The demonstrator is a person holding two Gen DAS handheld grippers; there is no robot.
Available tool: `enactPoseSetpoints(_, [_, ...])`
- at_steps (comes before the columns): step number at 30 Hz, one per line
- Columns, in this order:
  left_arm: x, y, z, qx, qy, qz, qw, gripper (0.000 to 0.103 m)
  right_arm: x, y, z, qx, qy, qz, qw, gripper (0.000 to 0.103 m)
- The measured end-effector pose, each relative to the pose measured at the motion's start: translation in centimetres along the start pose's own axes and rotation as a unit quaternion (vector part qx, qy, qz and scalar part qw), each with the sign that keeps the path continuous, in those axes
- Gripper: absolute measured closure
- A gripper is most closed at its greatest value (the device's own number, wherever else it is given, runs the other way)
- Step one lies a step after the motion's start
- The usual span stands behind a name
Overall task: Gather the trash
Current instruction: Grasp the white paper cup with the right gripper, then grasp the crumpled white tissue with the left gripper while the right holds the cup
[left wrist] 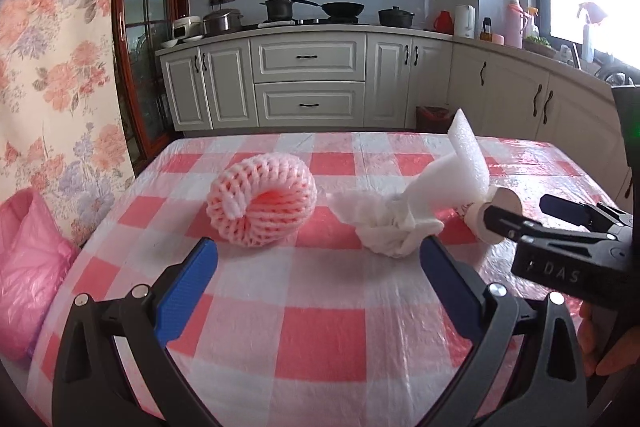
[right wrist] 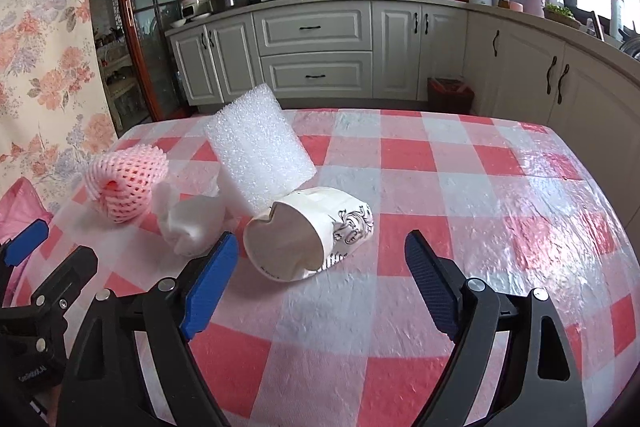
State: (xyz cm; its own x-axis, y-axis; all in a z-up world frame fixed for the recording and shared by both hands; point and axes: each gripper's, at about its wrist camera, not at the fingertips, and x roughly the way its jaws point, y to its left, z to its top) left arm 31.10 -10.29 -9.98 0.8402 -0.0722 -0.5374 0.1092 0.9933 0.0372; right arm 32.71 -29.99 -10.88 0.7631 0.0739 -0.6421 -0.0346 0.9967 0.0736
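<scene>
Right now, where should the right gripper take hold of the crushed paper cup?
Across its flattened side walls. The paper cup lies on its side, crumpled mouth facing the open right gripper, so come in low from the near side, straddling the body.

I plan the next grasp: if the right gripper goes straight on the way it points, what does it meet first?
Most likely the crushed paper cup, lying on its side just ahead of the open right gripper, slightly left of centre. Depth is uncertain; the tablecloth lies below.

At the right edge of the left wrist view, the right gripper's (left wrist: 560,223) black body bears the pale letters "DAS".
</scene>
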Motion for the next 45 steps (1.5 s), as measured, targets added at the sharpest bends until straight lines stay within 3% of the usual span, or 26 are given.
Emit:
enactPoseSetpoints(14, [2.5,-0.4,0.5,0.012,0.024,-0.019,0.9995,0.005,3.1,0.5,1.0,0.000,0.043,-0.012,0.999,0.023])
enactPoseSetpoints(17, [2.9,-0.8,0.8,0.013,0.028,-0.020,0.9993,0.005,3.0,0.3,0.8,0.002,0.046,-0.003,0.999,0.037])
enactPoseSetpoints(19, [3.1,-1.2,0.9,0.015,0.030,-0.022,0.9992,0.005,2.8,-0.1,0.6,0.006,0.048,0.001,0.999,0.051])
enactPoseSetpoints(31, [4.5,-4.1,1.4,0.034,0.048,-0.029,0.9978,0.005,-2.3,-2.7,-1.4,0.058,0.007,0.037,0.998,0.052])
enactPoseSetpoints(40, [6.9,-5.8,2.3,0.040,0.076,-0.014,0.9962,0.019,-3.8,-4.3,-1.3,0.073,-0.013,0.042,0.996,0.052])
enactPoseSetpoints(43, [7.8,-5.8,2.1,0.037,0.089,-0.013,0.9952,0.026,-3.7,-4.5,-1.5,0.079,-0.015,0.044,0.996,0.052])
enactPoseSetpoints(45, [8.3,-5.9,2.2,0.035,0.101,-0.019,0.9941,0.038,-3.6,-4.5,-1.5,0.080,-0.014,0.047,0.996,0.052])
